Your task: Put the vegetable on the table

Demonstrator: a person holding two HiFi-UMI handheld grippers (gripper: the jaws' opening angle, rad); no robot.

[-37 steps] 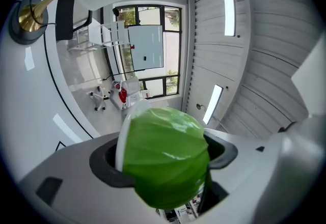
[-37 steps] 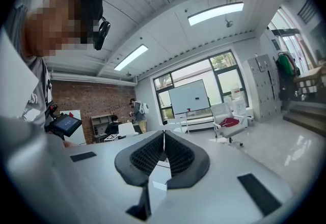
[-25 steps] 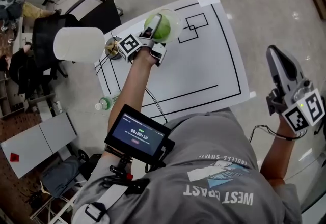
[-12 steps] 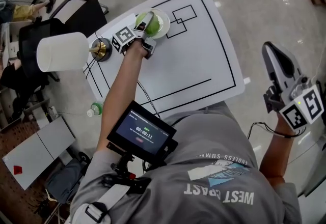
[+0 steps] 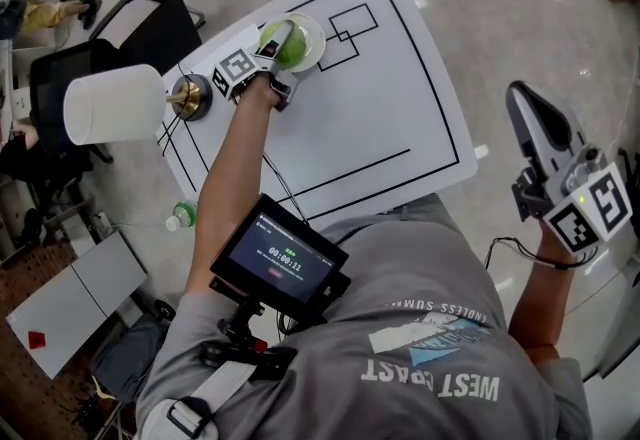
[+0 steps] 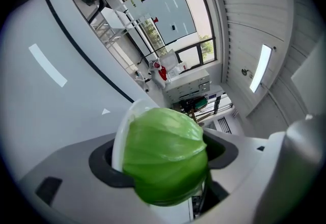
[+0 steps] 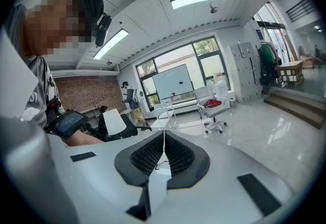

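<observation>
A round green cabbage (image 5: 293, 49) sits between the jaws of my left gripper (image 5: 283, 41), low over a white plate (image 5: 311, 29) at the far left of the white table (image 5: 370, 108). In the left gripper view the cabbage (image 6: 165, 156) fills the space between the dark pads, with the plate's rim (image 6: 120, 131) just behind it. My right gripper (image 5: 528, 118) hangs off the table's right side over the floor. Its ribbed pads (image 7: 179, 156) meet with nothing between them.
A lamp with a white shade (image 5: 112, 103) and brass base (image 5: 188, 96) stands at the table's left edge. Black lines and two overlapping squares (image 5: 345, 34) mark the tabletop. A black chair (image 5: 150, 33) and a bottle (image 5: 178, 218) on the floor lie to the left.
My left gripper has sunk toward the plate with the cabbage still in it. The right gripper has stayed in place.
</observation>
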